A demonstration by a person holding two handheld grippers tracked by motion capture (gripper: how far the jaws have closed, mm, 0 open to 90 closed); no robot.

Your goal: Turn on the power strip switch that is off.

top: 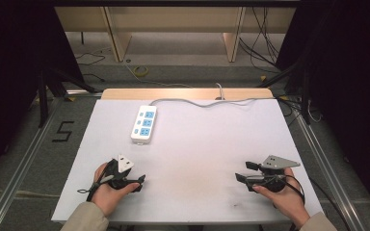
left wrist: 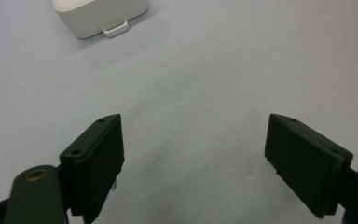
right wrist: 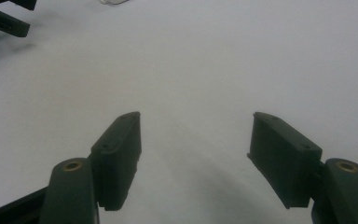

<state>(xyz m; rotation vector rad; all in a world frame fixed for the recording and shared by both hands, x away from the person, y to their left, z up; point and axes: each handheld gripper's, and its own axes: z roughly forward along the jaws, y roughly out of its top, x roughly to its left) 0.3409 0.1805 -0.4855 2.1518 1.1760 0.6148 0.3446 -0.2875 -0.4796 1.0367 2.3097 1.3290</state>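
1. One white power strip (top: 144,124) lies flat on the worktop (top: 197,192), toward the far edge and a little left of centre. Its grey cord (top: 200,102) runs off its far end, along the back edge and over it. With its blue sockets facing up, it looks set out to be worked on.
2. Nearer the person than the power strip and slightly to its left, the left hand-held gripper (top: 137,182) rests low over the worktop in the left hand (top: 107,190). Its jaws are spread wide with nothing between them, a waiting pose by my reading.
3. Well to the right of the power strip and nearer the person, the right hand-held gripper (top: 244,172) sits in the right hand (top: 284,197). It is likewise released and empty, with its jaws pointing toward the middle of the worktop.
4. The left gripper view shows what the high view cannot: the power strip's near end (left wrist: 100,16) with a small tab on it, ahead of and left of the jaws of the left hand-held gripper (left wrist: 193,161), with bare worktop in the gap.
5. The right gripper view shows the right hand-held gripper (right wrist: 193,161) wide apart over bare worktop, with the other gripper's jaw tips at its upper left corner.
6. The high view alone shows the sockets, the cord's path and both hands well apart from the power strip.
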